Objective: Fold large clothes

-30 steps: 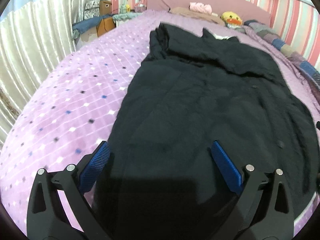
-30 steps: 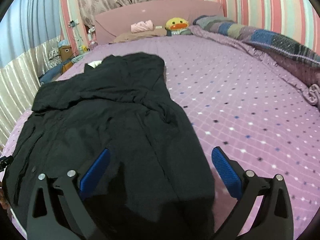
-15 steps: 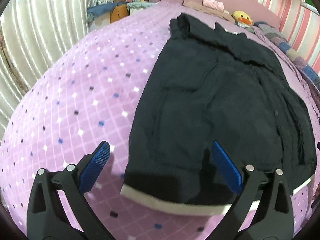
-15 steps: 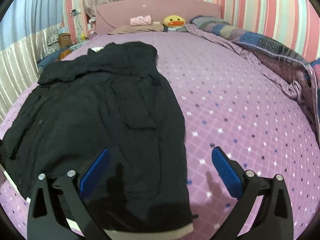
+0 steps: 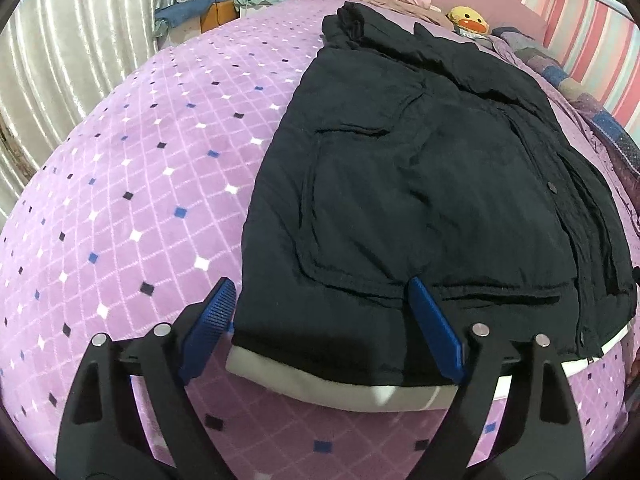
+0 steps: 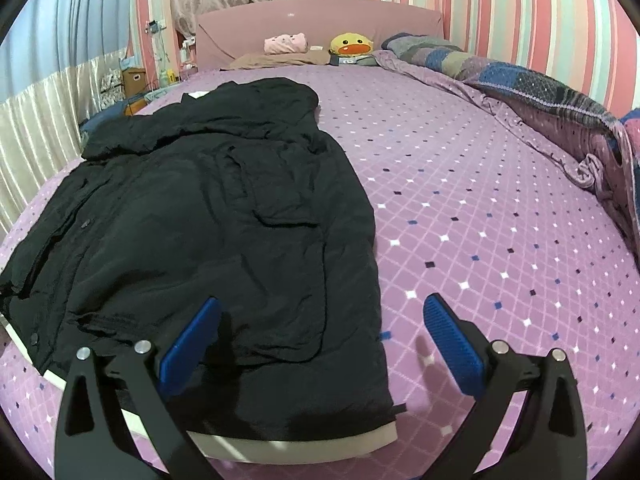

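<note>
Jacket (image 5: 420, 184) spread flat on bed (image 5: 132, 208).
Soft, bulky, limp: take its hem corners. Left gripper (image 5: 320, 320) closing, nothing pinched; right gripper (image 6: 320, 336) apart, empty.

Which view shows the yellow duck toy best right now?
The right wrist view: the duck toy faces the camera, whole, at the headboard. The left wrist view shows it small and warped near the frame's top edge, partly behind the black coat.

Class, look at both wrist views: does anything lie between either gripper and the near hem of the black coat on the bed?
Nothing visible does. The left gripper, its jaws closing, straddles the black coat at the hem's left corner; the right gripper, open, straddles the right corner. Only the purple bedspread lies around them.
</note>
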`<state>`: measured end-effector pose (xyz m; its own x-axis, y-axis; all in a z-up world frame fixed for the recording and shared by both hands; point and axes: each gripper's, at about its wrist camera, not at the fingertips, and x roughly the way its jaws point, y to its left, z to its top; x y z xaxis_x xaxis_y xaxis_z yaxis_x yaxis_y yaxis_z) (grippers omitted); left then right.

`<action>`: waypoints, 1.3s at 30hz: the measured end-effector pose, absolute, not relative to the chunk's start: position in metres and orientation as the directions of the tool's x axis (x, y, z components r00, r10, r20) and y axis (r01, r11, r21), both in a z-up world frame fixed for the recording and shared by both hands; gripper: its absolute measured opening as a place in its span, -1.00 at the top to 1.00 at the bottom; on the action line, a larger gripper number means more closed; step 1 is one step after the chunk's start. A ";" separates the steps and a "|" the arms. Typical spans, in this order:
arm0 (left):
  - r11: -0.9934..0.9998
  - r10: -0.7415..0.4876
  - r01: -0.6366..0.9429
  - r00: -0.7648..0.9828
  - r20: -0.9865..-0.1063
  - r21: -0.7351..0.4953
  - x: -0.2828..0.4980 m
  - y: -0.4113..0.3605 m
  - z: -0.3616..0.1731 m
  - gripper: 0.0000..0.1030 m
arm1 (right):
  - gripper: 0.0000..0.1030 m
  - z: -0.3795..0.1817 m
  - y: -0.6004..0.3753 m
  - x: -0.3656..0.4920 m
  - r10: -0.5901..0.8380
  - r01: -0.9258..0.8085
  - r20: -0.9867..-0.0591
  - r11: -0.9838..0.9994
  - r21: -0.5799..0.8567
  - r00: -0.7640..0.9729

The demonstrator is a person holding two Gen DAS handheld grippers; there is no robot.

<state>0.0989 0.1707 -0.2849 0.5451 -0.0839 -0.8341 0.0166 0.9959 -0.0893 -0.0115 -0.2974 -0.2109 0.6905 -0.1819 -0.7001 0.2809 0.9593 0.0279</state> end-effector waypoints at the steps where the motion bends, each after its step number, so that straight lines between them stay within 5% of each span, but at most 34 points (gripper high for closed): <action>1: 0.996 -0.085 0.019 0.545 -0.834 -0.089 0.100 0.171 -0.286 -0.70 | -0.97 -0.211 -0.298 -0.013 -0.177 0.281 -0.698 0.959 0.036 0.694; 11: 0.995 -0.098 0.066 0.539 -0.837 -0.074 0.096 0.160 -0.290 -0.69 | -0.97 -0.213 -0.309 -0.041 -0.134 0.268 -0.684 0.959 0.092 0.717; 21: 0.990 -0.143 0.079 0.523 -0.840 -0.120 0.091 0.161 -0.290 -0.37 | -0.96 -0.229 -0.331 -0.062 -0.063 0.271 -0.708 0.945 0.185 0.704; 25: 0.986 -0.165 0.076 0.510 -0.844 -0.147 0.093 0.163 -0.289 -0.36 | -0.50 -0.236 -0.320 -0.049 0.024 0.189 -0.742 0.961 0.202 0.670; 29: 0.987 -0.159 0.087 0.501 -0.851 -0.134 0.096 0.160 -0.289 -0.31 | -0.44 -0.240 -0.311 -0.035 0.032 0.157 -0.767 0.972 0.172 0.640; 36: 0.980 -0.198 0.096 0.496 -0.845 -0.173 0.091 0.153 -0.287 0.34 | 0.07 -0.243 -0.310 -0.026 0.066 0.195 -0.778 0.952 0.237 0.624; 39: 0.976 -0.217 0.095 0.493 -0.842 -0.196 0.086 0.152 -0.284 0.56 | 0.47 -0.238 -0.318 -0.033 0.098 0.212 -0.761 0.930 0.299 0.641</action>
